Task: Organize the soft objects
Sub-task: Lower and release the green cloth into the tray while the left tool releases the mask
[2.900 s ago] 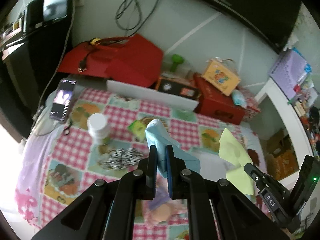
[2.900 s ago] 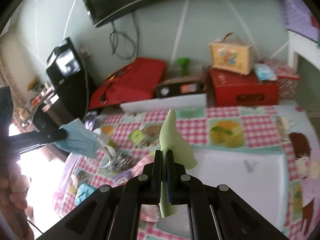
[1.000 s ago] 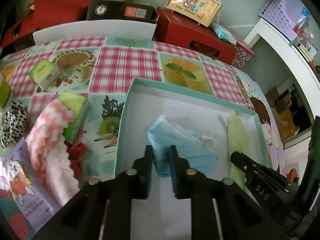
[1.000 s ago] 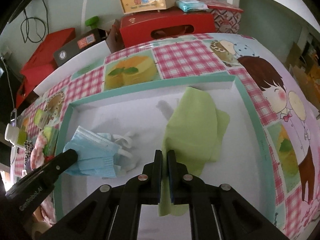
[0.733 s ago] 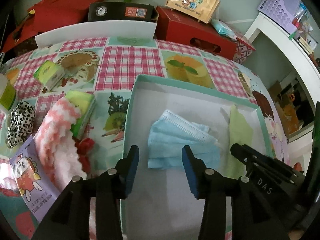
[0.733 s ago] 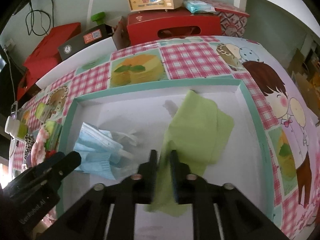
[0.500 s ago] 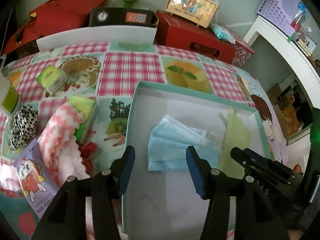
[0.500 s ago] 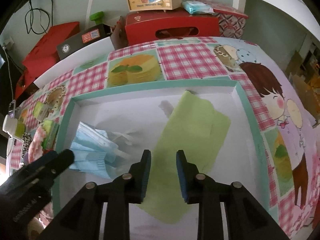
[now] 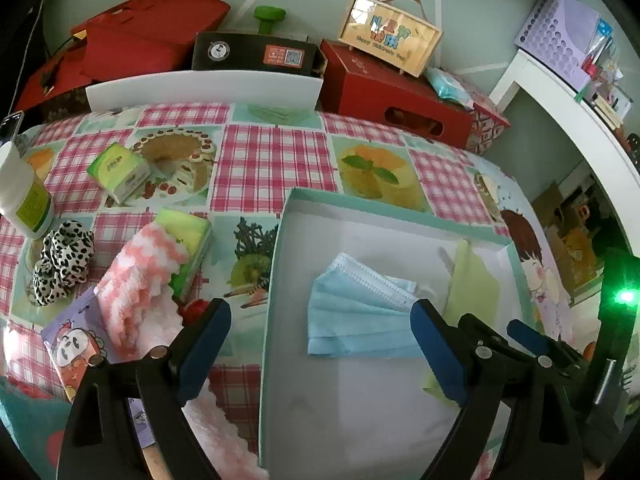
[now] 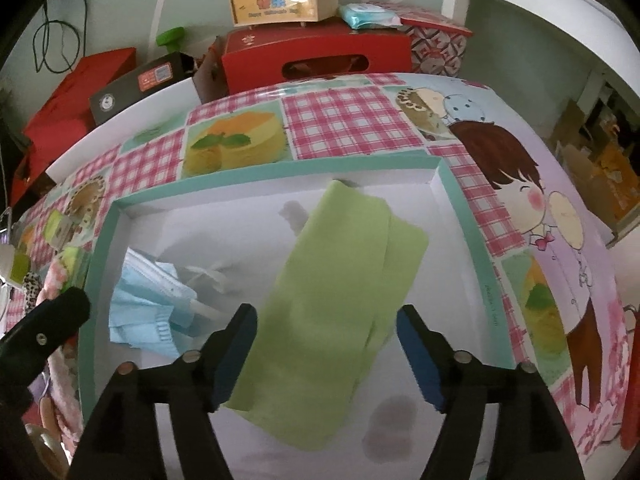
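Note:
A blue face mask [image 9: 356,312] lies inside the white box with the teal rim [image 9: 360,202]; it also shows in the right wrist view [image 10: 156,300]. A light green cloth [image 10: 340,280] lies in the same box [image 10: 280,176], to the right of the mask, and shows partly in the left wrist view [image 9: 472,284]. My left gripper [image 9: 320,340] is wide open and empty just above the mask. My right gripper [image 10: 326,338] is wide open and empty above the cloth. A pink-and-white fuzzy sock [image 9: 140,284] and a leopard scrunchie [image 9: 60,260] lie on the table left of the box.
A checked picture tablecloth [image 9: 276,160] covers the table. Left of the box are a green sponge [image 9: 192,236], a small green carton [image 9: 120,172], a white bottle [image 9: 24,196] and a purple packet [image 9: 72,348]. Red boxes [image 9: 392,92] and a black box [image 9: 256,52] line the back.
Both grippers brought the mask and the cloth down into the box, opened and let them go. Since half a second ago both jaws have opened wider and drawn back a little.

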